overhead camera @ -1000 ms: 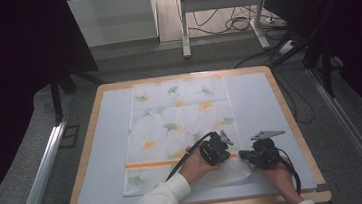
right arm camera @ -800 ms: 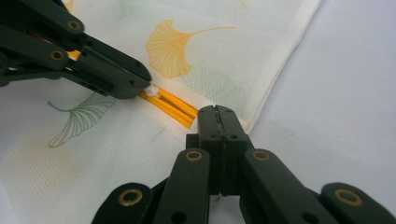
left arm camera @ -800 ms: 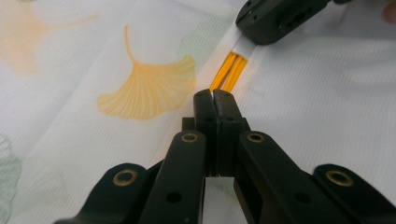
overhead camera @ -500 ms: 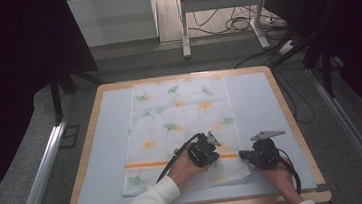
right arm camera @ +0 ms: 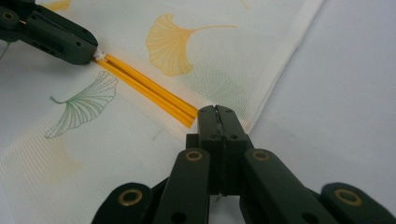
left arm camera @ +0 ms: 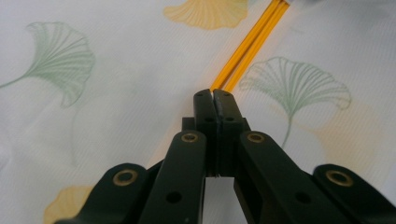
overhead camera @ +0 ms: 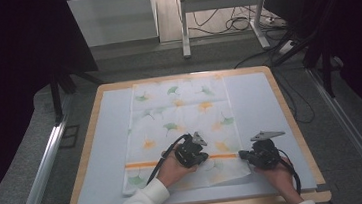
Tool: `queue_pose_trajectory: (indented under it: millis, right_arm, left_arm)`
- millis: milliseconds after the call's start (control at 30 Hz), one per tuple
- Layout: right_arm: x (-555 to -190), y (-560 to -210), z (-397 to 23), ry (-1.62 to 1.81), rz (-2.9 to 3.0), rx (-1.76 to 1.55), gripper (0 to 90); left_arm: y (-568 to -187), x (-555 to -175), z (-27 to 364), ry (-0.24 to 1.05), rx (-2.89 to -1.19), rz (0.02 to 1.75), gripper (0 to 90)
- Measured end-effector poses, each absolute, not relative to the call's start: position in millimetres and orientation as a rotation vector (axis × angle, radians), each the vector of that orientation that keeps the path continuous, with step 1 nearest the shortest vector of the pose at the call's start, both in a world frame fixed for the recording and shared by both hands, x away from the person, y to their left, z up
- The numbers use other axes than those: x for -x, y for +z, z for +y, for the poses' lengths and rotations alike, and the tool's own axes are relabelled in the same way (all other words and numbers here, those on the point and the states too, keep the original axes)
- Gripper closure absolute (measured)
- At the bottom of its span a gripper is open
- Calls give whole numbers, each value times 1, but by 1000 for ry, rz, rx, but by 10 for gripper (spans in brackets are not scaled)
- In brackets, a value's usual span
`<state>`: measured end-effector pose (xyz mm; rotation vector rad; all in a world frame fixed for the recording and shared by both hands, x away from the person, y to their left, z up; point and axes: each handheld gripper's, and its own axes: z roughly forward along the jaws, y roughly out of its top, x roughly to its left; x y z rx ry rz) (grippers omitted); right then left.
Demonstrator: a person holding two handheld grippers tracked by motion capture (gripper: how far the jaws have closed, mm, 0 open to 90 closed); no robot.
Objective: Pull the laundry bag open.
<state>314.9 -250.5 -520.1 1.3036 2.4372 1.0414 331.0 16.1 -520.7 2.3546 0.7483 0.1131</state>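
Note:
A white cloth [overhead camera: 180, 112] printed with green and orange ginkgo leaves lies flat on the pale mat [overhead camera: 107, 139]. An orange double stripe [overhead camera: 142, 164] crosses its near part. My left gripper [overhead camera: 206, 156] is shut, its tips down on the stripe [left arm camera: 247, 44] near the cloth's middle. My right gripper [overhead camera: 241, 154] is also shut, with its tips at the stripe's end [right arm camera: 187, 114] by the cloth's right edge. The right gripper view shows the left gripper [right arm camera: 95, 52] farther along the stripe. I cannot tell whether either gripper pinches fabric.
The mat sits on a wooden-rimmed table [overhead camera: 85, 159] with bare mat left and right of the cloth. Metal rails [overhead camera: 44, 168] run along both sides of the table. A frame's legs and cables [overhead camera: 234, 24] stand on the floor behind it.
My left gripper has slid left along the orange stripe, away from the right gripper. The right gripper has stayed where it was. The cloth still lies flat.

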Motion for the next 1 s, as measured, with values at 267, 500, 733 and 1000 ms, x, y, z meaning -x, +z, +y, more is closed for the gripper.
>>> queue_pose_trajectory:
  millis: [267, 500, 733, 1000]
  right_arm:
    - [-315, -520, -250, 1045, 2433, -1303, 900]
    - [-315, -521, -251, 1048, 2434, -1302, 899]
    - [-315, -520, -251, 1042, 2440, -1297, 900]
    - [-315, -520, -251, 1042, 2442, -1298, 899]
  left_arm:
    - [-522, -329, 27, 111, -2339, 763, 900]
    - [-523, -329, 35, 113, -2338, 774, 900]
    - [-523, -327, 44, 109, -2327, 803, 900]
    - [-523, -327, 51, 110, -2322, 815, 900]
